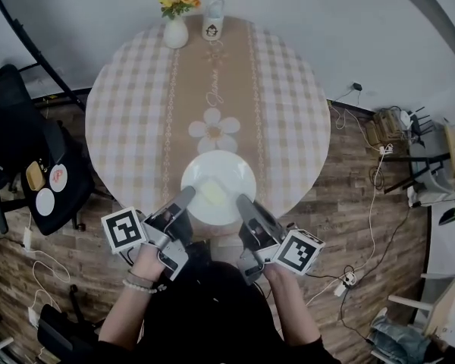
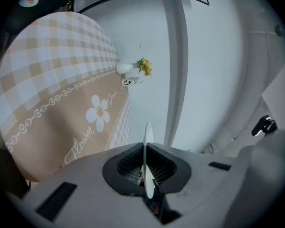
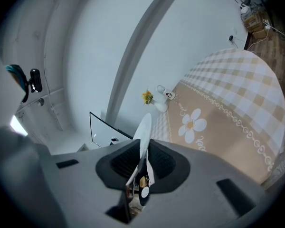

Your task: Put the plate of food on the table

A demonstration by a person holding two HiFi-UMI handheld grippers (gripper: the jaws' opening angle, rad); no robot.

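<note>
A white plate (image 1: 229,171) with a pale yellow piece of food (image 1: 212,192) hangs over the near edge of the round table (image 1: 133,105). My left gripper (image 1: 186,196) is shut on the plate's left rim and my right gripper (image 1: 243,202) on its right rim. In the left gripper view the plate (image 2: 147,136) shows edge-on, pinched between the jaws of the left gripper (image 2: 146,161). In the right gripper view the plate's rim (image 3: 144,129) is likewise clamped in the right gripper (image 3: 140,159).
The table wears a checked cloth with a beige daisy runner (image 1: 214,130). At its far edge stand a white vase of yellow flowers (image 1: 175,23) and a white mug (image 1: 212,21). A black chair (image 1: 38,177) holding small dishes is at the left; cables lie on the wooden floor at the right.
</note>
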